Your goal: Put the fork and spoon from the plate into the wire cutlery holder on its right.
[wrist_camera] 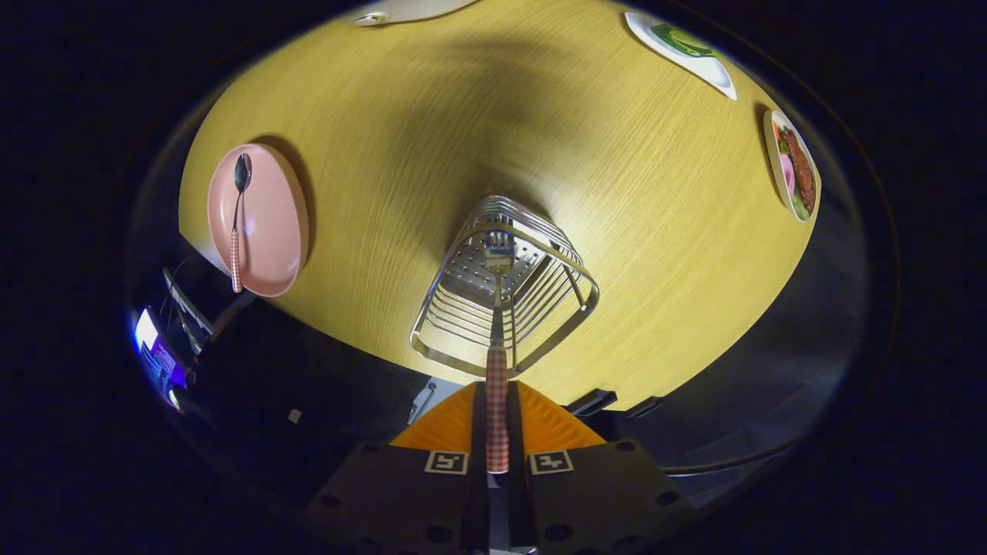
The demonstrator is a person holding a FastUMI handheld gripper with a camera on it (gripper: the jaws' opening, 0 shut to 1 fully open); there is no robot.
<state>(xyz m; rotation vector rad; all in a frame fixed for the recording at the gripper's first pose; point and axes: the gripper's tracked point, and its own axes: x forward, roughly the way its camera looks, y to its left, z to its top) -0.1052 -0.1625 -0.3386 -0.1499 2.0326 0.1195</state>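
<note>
Tongs (497, 432) grip fork (498, 308) – tines in holder (505, 289); spoon (237, 220) on plate (270, 231).

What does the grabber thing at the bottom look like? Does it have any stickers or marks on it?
The gripper has two wide, flat blocks side by side, split by a narrow slot. Each block carries a small square black-and-white coded marker near its front inner corner and several round holes like screw holes. The fingers narrow toward their tips and have fine ridges across them.

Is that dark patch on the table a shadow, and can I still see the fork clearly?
Gripper view: yes, a broad soft shadow falls on the table beyond the wire holder; the fork, gripped in the claw, stays sharp; fisheye bends the table's edge.
</note>
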